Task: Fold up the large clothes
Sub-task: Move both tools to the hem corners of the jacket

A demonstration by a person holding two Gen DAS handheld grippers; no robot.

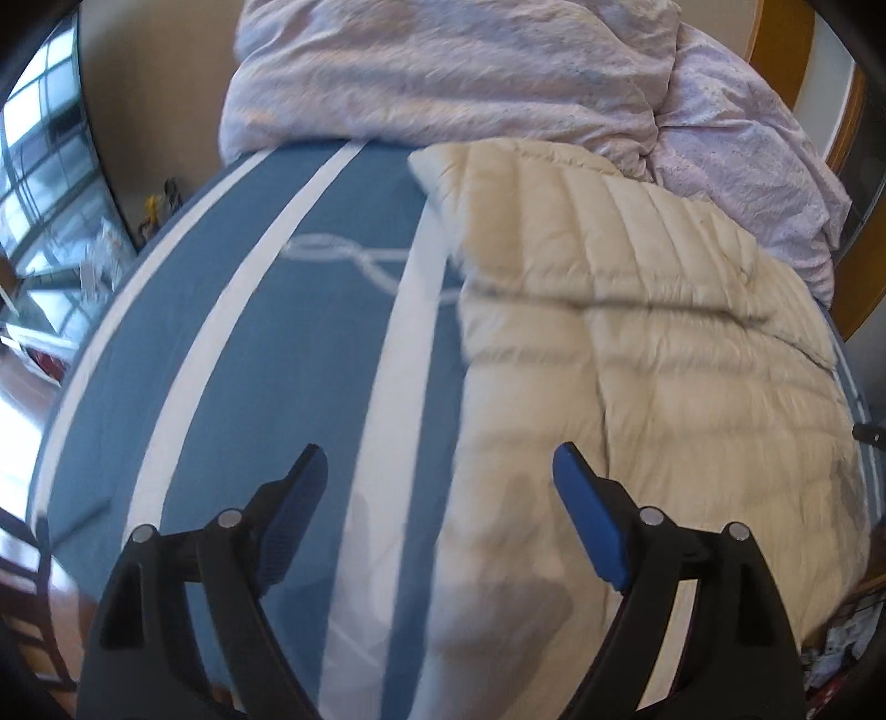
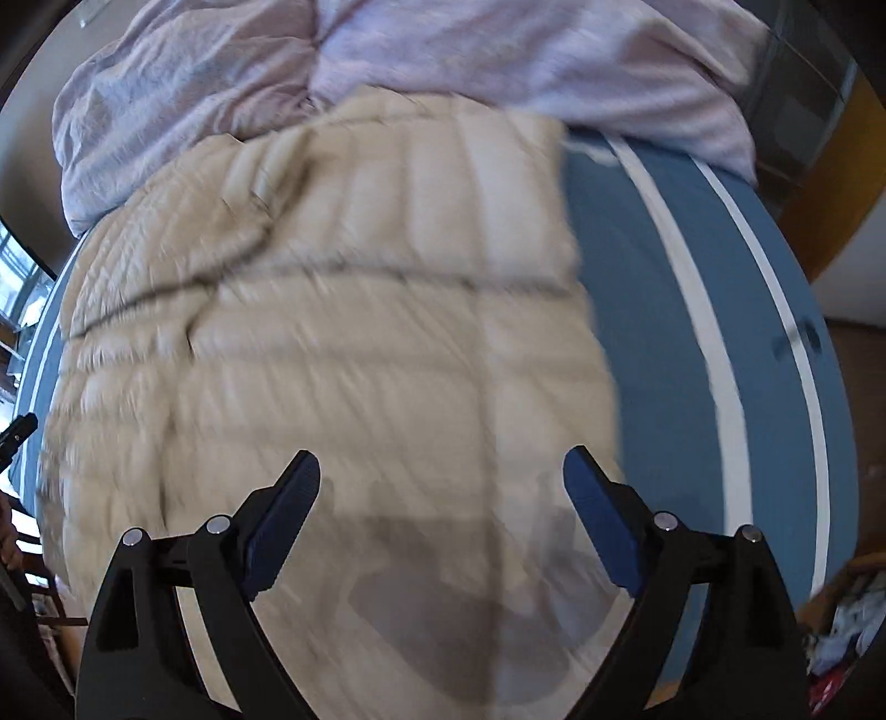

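Observation:
A cream quilted down jacket (image 1: pixel 637 343) lies spread flat on a bed with a blue cover with white stripes (image 1: pixel 266 343). It also shows in the right wrist view (image 2: pixel 332 332), filling the middle. My left gripper (image 1: pixel 440 459) is open and empty, hovering above the jacket's left edge near the bed's front. My right gripper (image 2: pixel 440 465) is open and empty, hovering above the jacket's near part, close to its right edge. Both views are blurred.
A crumpled pale pink duvet (image 1: pixel 443 72) is heaped at the far end of the bed, also in the right wrist view (image 2: pixel 498 50). A window (image 1: pixel 50 183) is at the left. Clutter (image 2: pixel 847 626) lies on the floor at the right.

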